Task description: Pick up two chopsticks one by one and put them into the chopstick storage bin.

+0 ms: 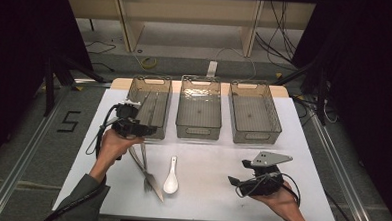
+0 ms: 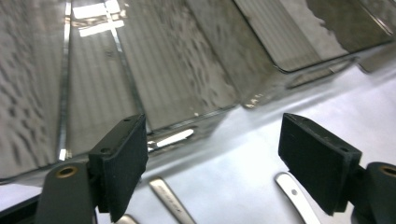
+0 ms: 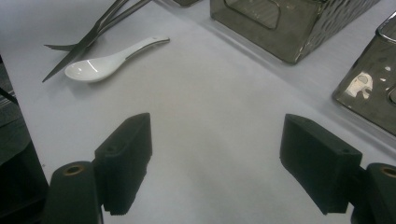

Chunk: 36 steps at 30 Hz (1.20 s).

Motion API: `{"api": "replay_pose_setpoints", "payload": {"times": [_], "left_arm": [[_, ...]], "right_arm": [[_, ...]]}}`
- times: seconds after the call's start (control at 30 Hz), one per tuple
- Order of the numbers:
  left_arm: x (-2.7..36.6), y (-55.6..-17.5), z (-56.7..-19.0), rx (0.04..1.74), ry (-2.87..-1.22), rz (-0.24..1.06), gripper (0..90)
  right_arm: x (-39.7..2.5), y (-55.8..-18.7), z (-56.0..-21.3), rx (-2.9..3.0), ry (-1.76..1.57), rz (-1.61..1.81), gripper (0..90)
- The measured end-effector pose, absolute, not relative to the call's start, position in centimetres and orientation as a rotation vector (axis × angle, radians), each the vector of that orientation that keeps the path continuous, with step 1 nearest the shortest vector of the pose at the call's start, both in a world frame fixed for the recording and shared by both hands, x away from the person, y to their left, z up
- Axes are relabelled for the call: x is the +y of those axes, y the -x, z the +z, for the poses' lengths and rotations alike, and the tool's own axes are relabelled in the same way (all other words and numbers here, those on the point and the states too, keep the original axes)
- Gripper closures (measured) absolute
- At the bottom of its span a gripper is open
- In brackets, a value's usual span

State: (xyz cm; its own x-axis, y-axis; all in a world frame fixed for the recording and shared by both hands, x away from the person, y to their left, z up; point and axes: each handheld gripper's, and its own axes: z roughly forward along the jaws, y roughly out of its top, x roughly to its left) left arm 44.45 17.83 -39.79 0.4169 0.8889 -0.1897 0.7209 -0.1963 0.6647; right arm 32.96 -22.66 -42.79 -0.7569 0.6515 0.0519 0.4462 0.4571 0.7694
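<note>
Left gripper (image 1: pixel 144 130), jaws spread wide and holding nothing, hovers at the near wall of the left bin (image 1: pixel 149 106); just under it lie the metal utensil handles (image 2: pixel 170 200), their fork and knife ends (image 1: pixel 150 181) nearer the person, the white spoon (image 1: pixel 171 177) beside them; inside that bin rest long metal utensils (image 1: pixel 151 105); middle bin (image 1: pixel 199 113) and right bin (image 1: pixel 254 118) stand alongside; right gripper (image 1: pixel 237 183), likewise open and empty, sits well apart above bare table (image 1: pixel 206 171).
</note>
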Motion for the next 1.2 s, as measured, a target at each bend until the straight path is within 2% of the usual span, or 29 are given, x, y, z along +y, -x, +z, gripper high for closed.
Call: {"api": "replay_pose_setpoints", "payload": {"times": [0.5,1.2], "left_arm": [[15.0,-42.3,-40.3,1.245,-2.011,0.248,19.9],[13.2,-41.2,-41.9,1.315,-2.075,0.106,18.7]], "right_arm": [[-23.1,-32.7,-42.6,2.386,-0.966,1.239,26.2],[-23.8,-32.6,-42.7,2.329,-0.995,1.288,26.1]]}}
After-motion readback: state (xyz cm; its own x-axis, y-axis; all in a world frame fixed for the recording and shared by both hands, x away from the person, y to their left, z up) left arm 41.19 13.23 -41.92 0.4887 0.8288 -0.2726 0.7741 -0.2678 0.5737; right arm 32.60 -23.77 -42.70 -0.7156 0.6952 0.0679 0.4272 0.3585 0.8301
